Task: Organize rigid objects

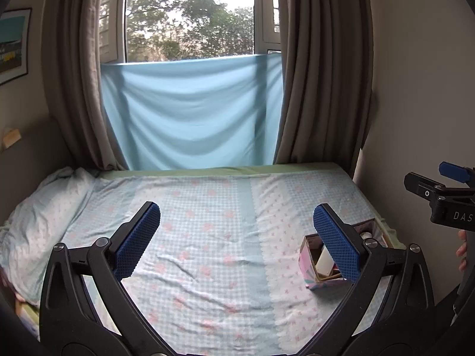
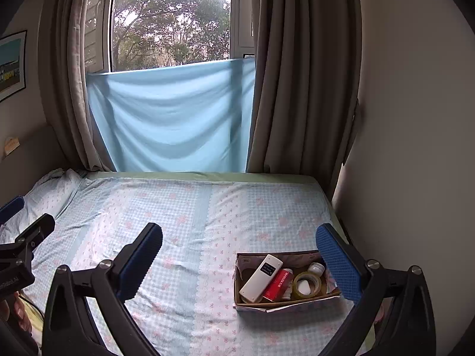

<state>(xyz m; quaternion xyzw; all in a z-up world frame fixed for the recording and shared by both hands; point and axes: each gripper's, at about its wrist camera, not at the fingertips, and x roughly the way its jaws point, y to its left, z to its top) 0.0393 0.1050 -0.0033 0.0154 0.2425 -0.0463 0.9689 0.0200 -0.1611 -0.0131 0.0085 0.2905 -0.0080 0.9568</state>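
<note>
Reaching with both grippers' fingers spread empty, I might tip the light box (image 2: 285, 304) at lower right on the soft bed (image 2: 190, 207).

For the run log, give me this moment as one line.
left tongs: open, empty | right tongs: open, empty | box on bed: remote, red can, tape, small jar
</note>
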